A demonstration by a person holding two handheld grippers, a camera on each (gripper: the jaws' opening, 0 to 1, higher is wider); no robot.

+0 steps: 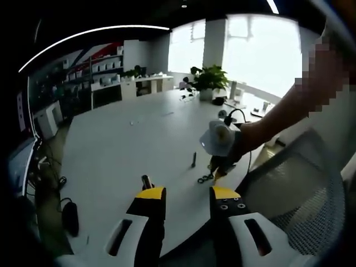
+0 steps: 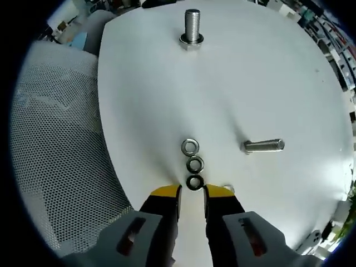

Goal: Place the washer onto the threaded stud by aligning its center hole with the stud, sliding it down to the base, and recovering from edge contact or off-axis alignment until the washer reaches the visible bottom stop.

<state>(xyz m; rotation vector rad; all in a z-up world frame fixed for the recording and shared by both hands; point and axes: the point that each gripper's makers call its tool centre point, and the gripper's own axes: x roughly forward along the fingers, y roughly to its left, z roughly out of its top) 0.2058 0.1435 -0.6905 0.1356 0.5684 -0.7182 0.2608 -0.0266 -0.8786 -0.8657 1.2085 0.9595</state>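
Right gripper view shows three washers point(image 2: 194, 164) in a short row at lower centre on the white table point(image 2: 278, 83), the nearest just before the right gripper point(image 2: 192, 196), whose jaws stand apart and hold nothing, probably approaching to pick. Two studs: one upright point(image 2: 192, 29) at top, one lying point(image 2: 263, 146) at right. Left gripper point(image 1: 186, 196), also parted and empty, waits well away.

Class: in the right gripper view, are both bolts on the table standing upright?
No. The far bolt stands upright on its head; the nearer bolt lies on its side, right of the washers.
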